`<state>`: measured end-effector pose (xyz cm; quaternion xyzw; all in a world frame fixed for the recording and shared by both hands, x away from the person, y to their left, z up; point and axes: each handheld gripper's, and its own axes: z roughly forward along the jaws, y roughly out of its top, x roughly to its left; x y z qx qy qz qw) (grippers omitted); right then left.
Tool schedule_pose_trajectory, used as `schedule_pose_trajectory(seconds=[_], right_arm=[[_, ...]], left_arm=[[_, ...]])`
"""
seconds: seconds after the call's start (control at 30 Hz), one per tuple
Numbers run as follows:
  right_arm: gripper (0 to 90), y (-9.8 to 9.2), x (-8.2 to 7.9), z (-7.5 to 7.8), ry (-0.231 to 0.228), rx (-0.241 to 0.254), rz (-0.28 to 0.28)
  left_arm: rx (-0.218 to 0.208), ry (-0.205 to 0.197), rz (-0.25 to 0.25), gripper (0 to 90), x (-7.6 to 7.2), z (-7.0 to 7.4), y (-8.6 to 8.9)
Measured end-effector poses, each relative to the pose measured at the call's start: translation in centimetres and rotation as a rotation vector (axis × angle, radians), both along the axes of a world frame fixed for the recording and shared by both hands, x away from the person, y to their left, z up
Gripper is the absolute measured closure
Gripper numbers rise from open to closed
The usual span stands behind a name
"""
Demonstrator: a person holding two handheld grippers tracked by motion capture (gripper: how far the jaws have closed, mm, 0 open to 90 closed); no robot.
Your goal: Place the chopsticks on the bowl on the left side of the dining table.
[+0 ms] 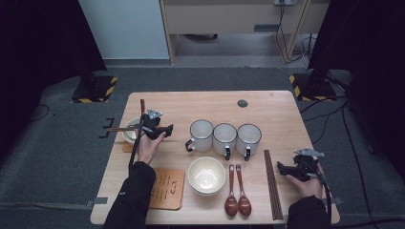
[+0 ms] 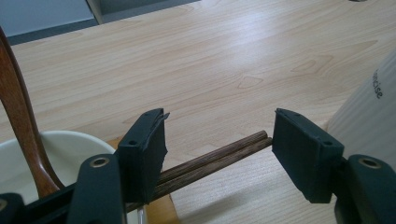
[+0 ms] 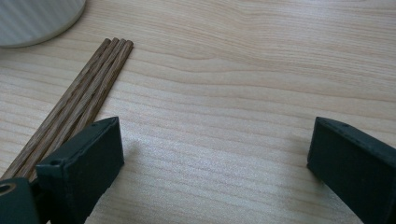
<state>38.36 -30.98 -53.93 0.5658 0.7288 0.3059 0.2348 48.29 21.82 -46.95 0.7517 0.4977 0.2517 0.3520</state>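
Here the left gripper stands wide around two round, grained wooden chopsticks resting across a smooth white bowl, its flat pads clear of them.

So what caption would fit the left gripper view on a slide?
Left gripper open, its fingers astride a pair of wooden chopsticks lying across a white bowl.

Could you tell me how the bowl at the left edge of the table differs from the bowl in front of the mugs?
The left bowl looks smaller than the front bowl. The left bowl has a wooden spoon standing in it and chopsticks across its rim, while the front bowl is empty. The left bowl sits beside the left claw; the front bowl lies apart from both hands. Both are cream-white and upright.
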Motion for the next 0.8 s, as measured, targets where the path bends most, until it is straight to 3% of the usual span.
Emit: schedule_pose_trajectory(seconds=[0.6, 0.8], right_arm=[[3.7, 0.00, 0.00, 0.00, 0.000, 0.000, 0.000], [3.7, 0.00, 0.00, 0.00, 0.000, 0.000, 0.000]], left_arm=[[-0.006, -0.005, 0.017, 34.2, 0.06, -0.07, 0.01], [-0.035, -0.021, 0.003, 33.9, -0.19, 0.23, -0.09]])
